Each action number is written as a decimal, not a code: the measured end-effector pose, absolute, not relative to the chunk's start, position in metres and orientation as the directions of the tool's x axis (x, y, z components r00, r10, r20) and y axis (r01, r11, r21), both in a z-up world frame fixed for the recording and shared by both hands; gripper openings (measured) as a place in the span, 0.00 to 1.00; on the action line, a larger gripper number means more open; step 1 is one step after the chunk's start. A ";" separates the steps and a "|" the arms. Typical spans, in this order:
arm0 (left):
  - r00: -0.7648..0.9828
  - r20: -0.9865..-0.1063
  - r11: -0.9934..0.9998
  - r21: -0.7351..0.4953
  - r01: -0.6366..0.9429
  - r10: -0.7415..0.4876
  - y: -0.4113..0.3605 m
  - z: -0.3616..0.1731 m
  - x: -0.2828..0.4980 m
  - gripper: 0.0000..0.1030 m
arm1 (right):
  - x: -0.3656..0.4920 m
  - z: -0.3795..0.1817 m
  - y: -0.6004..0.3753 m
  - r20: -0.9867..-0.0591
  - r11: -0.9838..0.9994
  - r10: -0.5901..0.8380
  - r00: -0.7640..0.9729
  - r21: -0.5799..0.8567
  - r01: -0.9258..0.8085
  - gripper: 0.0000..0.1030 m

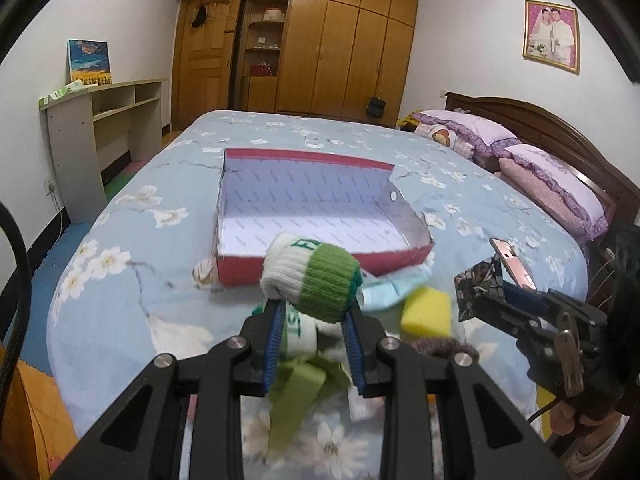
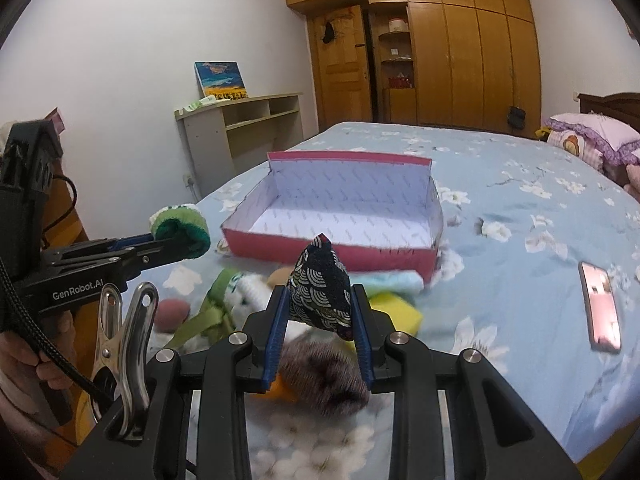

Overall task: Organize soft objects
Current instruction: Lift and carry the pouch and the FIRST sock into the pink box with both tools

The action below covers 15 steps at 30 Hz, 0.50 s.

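Box (image 1: 320, 216) sat open on bed (image 1: 120, 280), red outside, white lining; landmark for all below. Left gripper (image 1: 314, 320) pinched rolled white-and-green sock (image 1: 312, 276), held up just short of box's near wall. Right gripper (image 2: 320, 316) pinched dark patterned pouch (image 2: 320, 284), lifted before same near wall. Loose pile lay on bed on near side of box: yellow sponge (image 1: 426, 312), pale blue cloth (image 1: 388, 288), green strap (image 1: 296, 396), brown furry piece (image 2: 320, 376). Pink phone (image 2: 600, 308) lay right of box, apart.
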<state>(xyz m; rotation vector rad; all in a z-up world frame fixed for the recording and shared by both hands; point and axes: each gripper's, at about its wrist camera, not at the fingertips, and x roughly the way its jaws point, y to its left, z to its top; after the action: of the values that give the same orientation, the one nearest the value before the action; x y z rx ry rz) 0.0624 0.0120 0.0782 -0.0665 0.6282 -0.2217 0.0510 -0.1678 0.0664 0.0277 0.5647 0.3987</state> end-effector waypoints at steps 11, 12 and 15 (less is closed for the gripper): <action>0.789 -0.575 0.976 -0.118 0.181 -0.216 0.009 0.096 0.125 0.29 | 0.110 0.079 -0.163 -0.518 0.926 0.362 0.775 0.101 -0.365 0.31; 0.788 -0.577 0.976 -0.119 0.182 -0.217 0.008 0.097 0.131 0.29 | 0.116 0.079 -0.163 -0.518 0.926 0.362 0.775 0.104 -0.363 0.31; 0.782 -0.584 0.976 -0.115 0.186 -0.218 0.005 0.097 0.149 0.29 | 0.135 0.081 -0.163 -0.520 0.926 0.362 0.773 0.107 -0.362 0.31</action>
<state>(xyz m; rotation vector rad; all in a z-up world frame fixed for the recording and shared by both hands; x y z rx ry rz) 0.1494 0.0047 0.0969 -0.0522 0.6371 -0.2178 0.1350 -0.1629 0.0811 0.0006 0.5634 0.3924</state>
